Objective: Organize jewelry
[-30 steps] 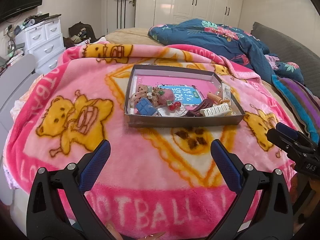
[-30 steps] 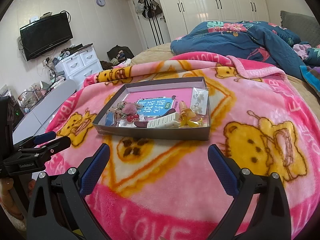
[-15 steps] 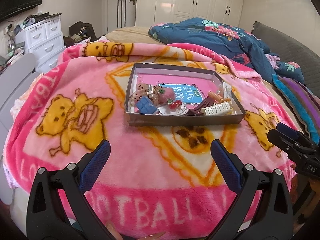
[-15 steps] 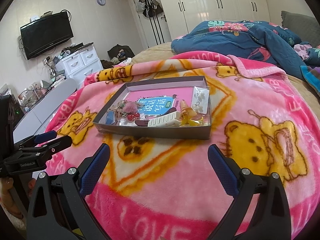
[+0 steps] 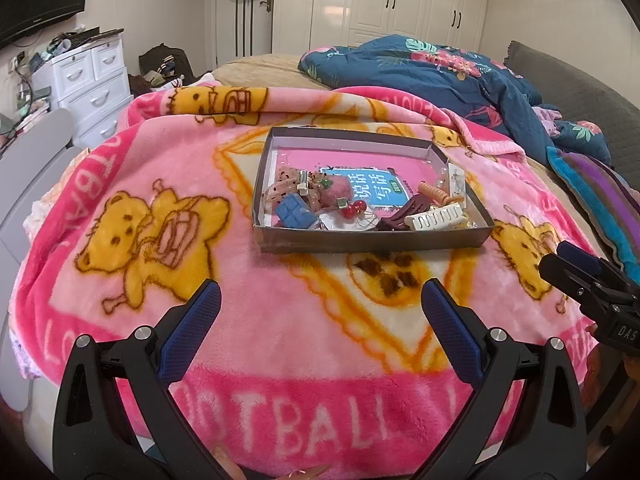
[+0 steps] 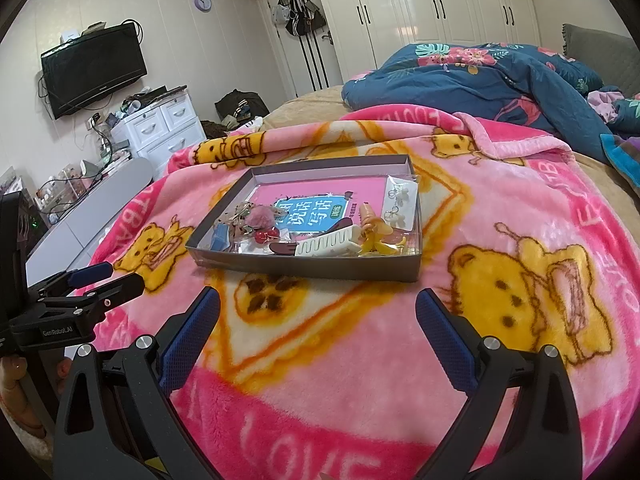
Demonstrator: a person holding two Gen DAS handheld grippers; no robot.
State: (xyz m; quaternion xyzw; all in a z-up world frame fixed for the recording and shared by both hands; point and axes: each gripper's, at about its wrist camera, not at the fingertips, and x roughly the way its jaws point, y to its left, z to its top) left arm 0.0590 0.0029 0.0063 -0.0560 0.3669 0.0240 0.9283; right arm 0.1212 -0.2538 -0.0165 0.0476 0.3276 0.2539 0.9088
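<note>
a shallow grey tray (image 5: 372, 242) of hair clips and small jewelry sits at centre frame on a pink fleece blanket (image 5: 280, 320) spread over the bed, while i hold both tongs back at the bottom of each view. the left tongs (image 5: 320, 304) are spread wide and empty, and so are the right tongs (image 6: 318, 308), each pair framing the tray from short of its near wall; i judge that stance lets either side go in without crossing the other.

the pieces lie heaped along the tray's near wall: a blue block-shaped clip (image 5: 295, 213) at lower left, a fuzzy pink ornament (image 5: 335, 191), red cherry beads (image 5: 352, 210), a dark maroon clip (image 5: 410, 210), a white claw clip (image 5: 436, 217) and an orange spiral piece (image 5: 433, 192). a clear packet of earrings (image 6: 400, 200) leans on the right wall, and a yellow banana-like clip (image 6: 378, 246) shows in the right view. whether this heap is sorted or waiting to be sorted, i cannot tell.

a pink booklet (image 5: 376, 190) lines the tray floor; its blue panel carries large chinese characters, too small for me to read with confidence. the blanket reads "football" along the lower edge of the left view and "love" in the right view. the tongs' bodies bear "genrobot.ai" and "das".
</note>
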